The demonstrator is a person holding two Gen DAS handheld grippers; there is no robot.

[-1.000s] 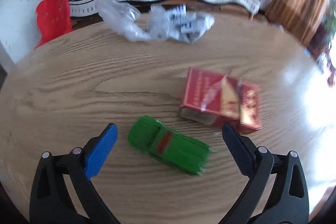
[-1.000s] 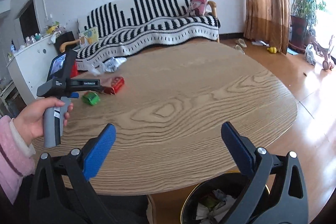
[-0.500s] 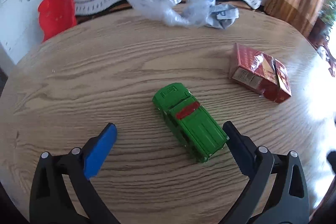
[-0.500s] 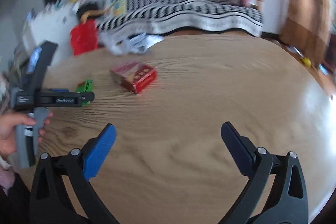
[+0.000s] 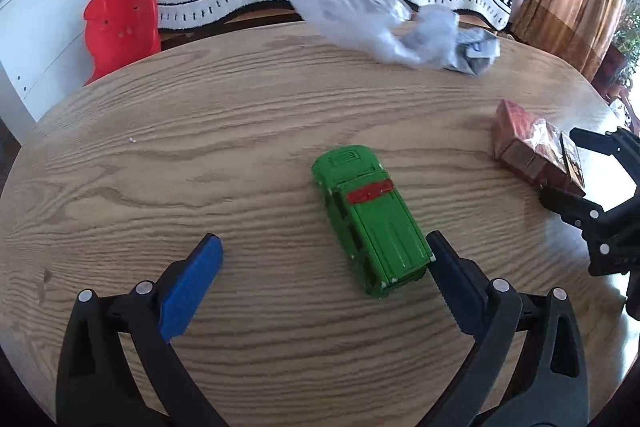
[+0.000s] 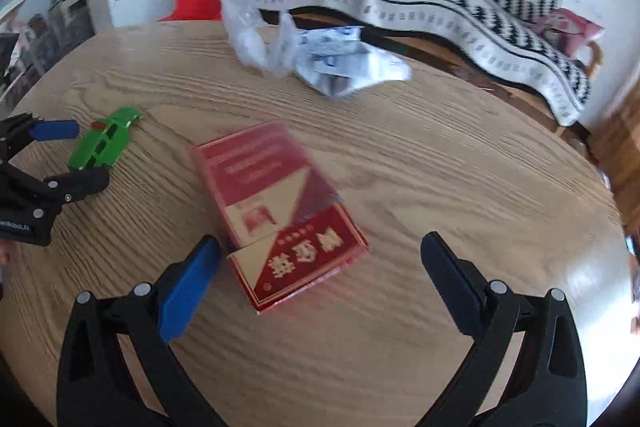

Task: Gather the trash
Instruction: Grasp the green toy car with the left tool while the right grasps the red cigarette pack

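**Red pack lined up, green car in the way**

Red cardboard is what the right gripper (image 6: 320, 267) is going for: a cigarette pack (image 6: 276, 211) lies flat on the wooden table (image 6: 440, 163), low in the centre of the right wrist view. Both jaws stand spread wide and hold nothing. The pack sits off to the left of the gap, its near left corner just beside or perhaps brushing the left blue pad (image 6: 188, 287); blur stops me telling which. My worry is that closing from here would nudge the pack sideways or spin it instead of pinching it, since the right pad is well apart from it.

Over in the left wrist view, the left gripper (image 5: 324, 279) is likewise wide open and empty, with a green toy car (image 5: 370, 219) lying in the right half of its gap, the rear end close against the right pad. That car looks like a toy, not rubbish, so grabbing it would be a mistake.

At the upper centre of both views, crumpled clear plastic (image 5: 360, 19) and a grey wrapper (image 5: 476, 51) wait uncollected at the far table edge, where a careless push could send them off.
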